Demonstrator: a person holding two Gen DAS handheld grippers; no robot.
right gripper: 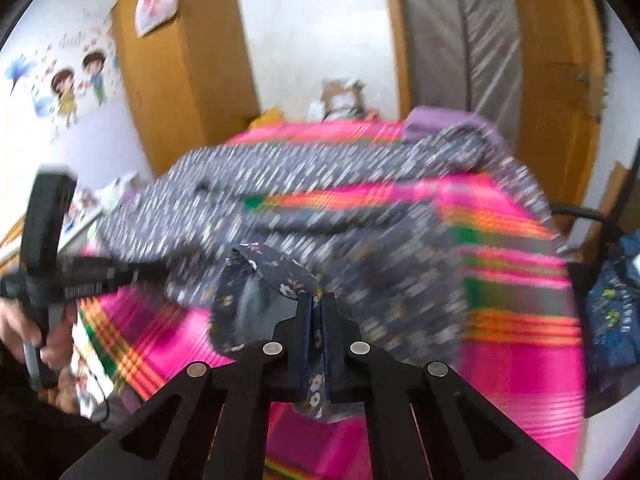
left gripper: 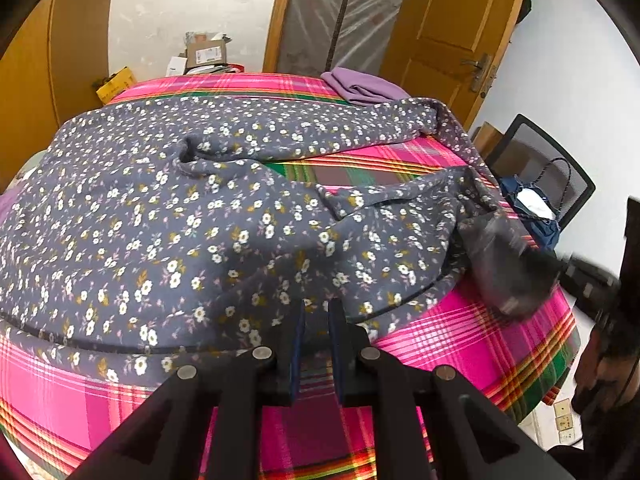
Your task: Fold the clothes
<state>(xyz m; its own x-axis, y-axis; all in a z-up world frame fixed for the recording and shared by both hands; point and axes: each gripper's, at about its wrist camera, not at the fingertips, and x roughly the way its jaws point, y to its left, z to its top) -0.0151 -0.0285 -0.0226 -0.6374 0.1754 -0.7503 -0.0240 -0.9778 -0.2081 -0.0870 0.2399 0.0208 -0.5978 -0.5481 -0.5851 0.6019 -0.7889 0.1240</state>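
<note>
A grey garment with small white flowers (left gripper: 168, 216) lies spread and rumpled across a bed with a pink plaid cover (left gripper: 480, 344). My left gripper (left gripper: 317, 306) hovers at the garment's near hem; a narrow gap shows between its pads, with the plaid visible through it. My right gripper (right gripper: 317, 298) is shut on a fold of the floral garment (right gripper: 280, 272), which hangs up off the plaid cover (right gripper: 520, 344). In the left wrist view the right gripper (left gripper: 508, 264) is a blur at the garment's right end. A hand (right gripper: 24, 328) holds the left gripper's body (right gripper: 44, 240).
A folded purple cloth (left gripper: 360, 86) lies at the bed's far right corner. Cardboard boxes (left gripper: 206, 54) are piled beyond the far edge. A mesh chair (left gripper: 536, 152) carrying a blue bag (right gripper: 616, 312) stands right of the bed. A wooden door (left gripper: 452, 20) is behind.
</note>
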